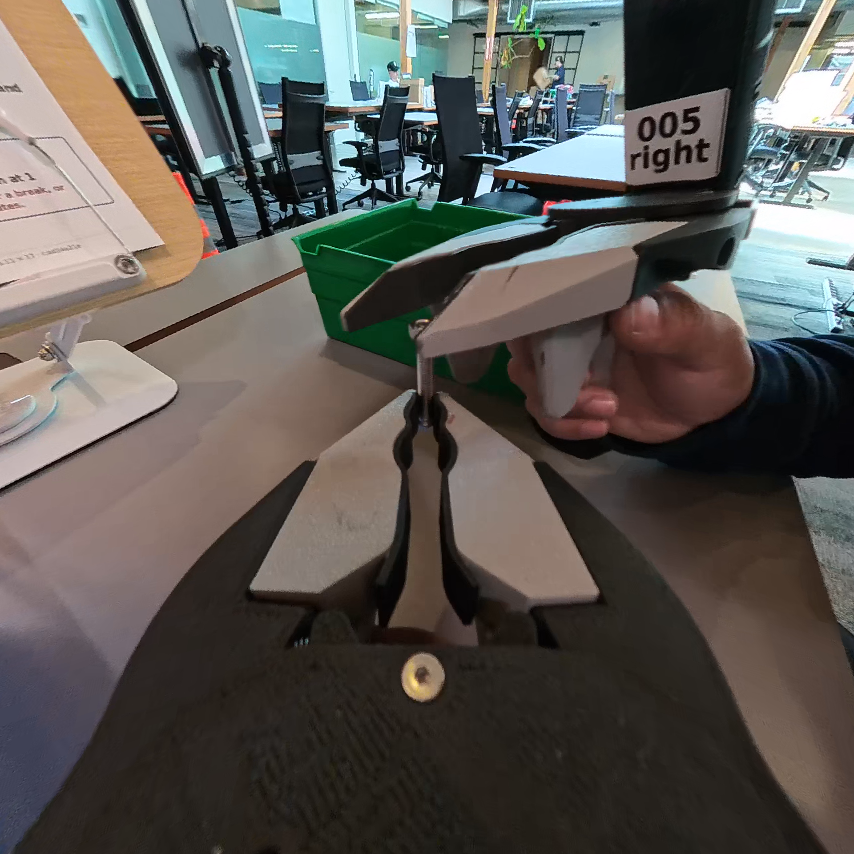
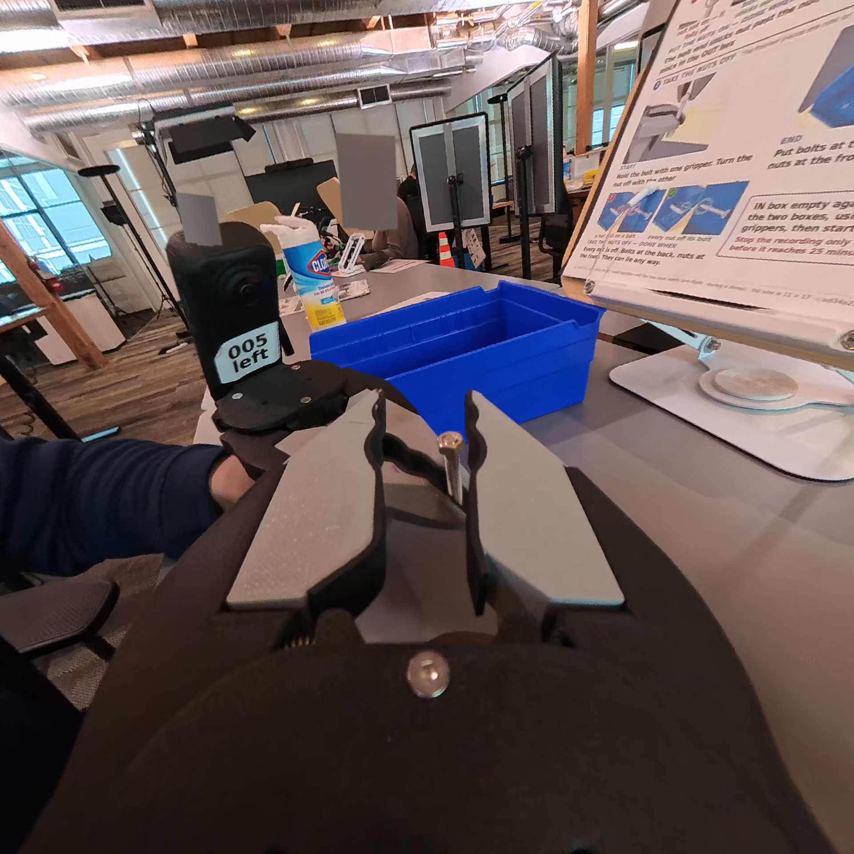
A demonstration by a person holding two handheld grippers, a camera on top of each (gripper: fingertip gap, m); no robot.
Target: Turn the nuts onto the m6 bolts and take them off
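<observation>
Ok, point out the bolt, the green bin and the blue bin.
bolt [image 1: 424, 369]: left wrist view, on its threaded shank, between the two tools.
green bin [image 1: 342, 272]: left wrist view, on its near outer wall.
blue bin [image 2: 499, 383]: right wrist view, on its near outer wall.

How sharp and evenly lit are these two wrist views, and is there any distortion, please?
Left wrist view: the bolt is fairly sharp, the right gripper and hand slightly motion-blurred, windows at right blown out. Right wrist view: the bolt and blue bin are crisp, edges bend with wide-angle distortion, and the instruction sheet is soft.
</observation>
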